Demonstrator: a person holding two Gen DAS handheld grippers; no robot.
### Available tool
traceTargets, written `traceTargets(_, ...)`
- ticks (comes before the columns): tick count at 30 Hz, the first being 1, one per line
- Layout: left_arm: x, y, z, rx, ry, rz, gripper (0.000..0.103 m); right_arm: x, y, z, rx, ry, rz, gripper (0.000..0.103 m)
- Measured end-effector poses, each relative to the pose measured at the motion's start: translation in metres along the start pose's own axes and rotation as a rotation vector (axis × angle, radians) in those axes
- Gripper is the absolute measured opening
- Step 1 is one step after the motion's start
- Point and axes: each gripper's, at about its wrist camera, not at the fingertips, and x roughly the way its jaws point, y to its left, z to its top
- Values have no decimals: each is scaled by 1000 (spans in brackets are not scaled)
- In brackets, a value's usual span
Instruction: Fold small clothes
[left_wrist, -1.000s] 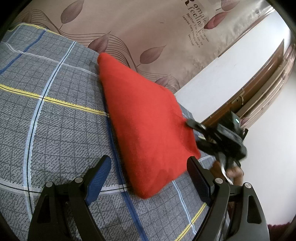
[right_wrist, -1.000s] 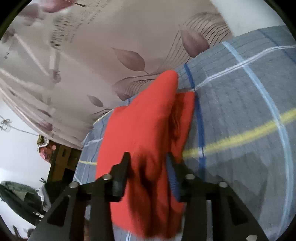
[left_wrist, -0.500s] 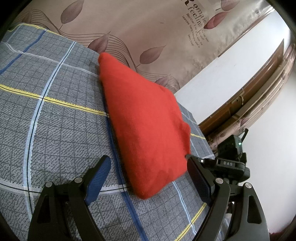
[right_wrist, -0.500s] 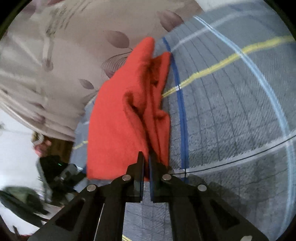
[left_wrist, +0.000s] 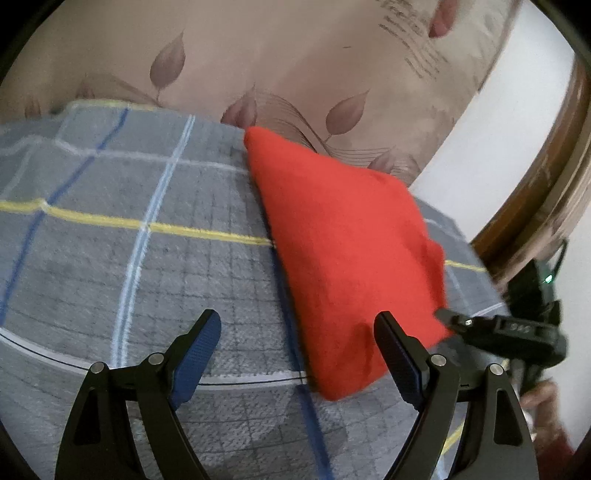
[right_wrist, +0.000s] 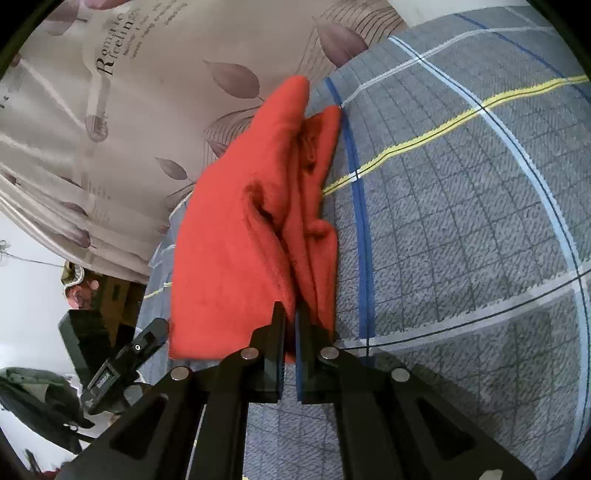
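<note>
Red garment (right_wrist: 236, 258) | right tongs (right_wrist: 290, 325) clamped on hem | left tongs (left_wrist: 295, 343) apart | risk: thin pinch slips, fold collapses on bed (left_wrist: 110, 258)

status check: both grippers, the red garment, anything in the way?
Right gripper shut on near edge of red garment. Left gripper open, empty, its right finger beside the cloth. Garment bunched on plaid blanket. Nothing in the way.

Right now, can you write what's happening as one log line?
right gripper: shut on red cloth edge | left gripper: open, holds nothing | cloth: folded, on checked blanket
</note>
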Motion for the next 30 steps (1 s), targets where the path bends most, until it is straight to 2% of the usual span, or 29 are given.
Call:
traceTargets(4, -6, -22, -1, 139, -31, 95, 85, 0, 8, -1, -38, -14, -40, 1)
traceTargets(9, -7, -36, -1, 221, -38, 134, 87, 0, 11, -2, -42, -24, -49, 1)
traceTargets(27, 15, -41, 24, 238, -31, 177, 91, -2, 8, -3, -33, -30, -41, 1)
traceTargets(30, 22, -34, 33, 213, 2, 145, 92, -3, 8, -3, -28, -29, -35, 1)
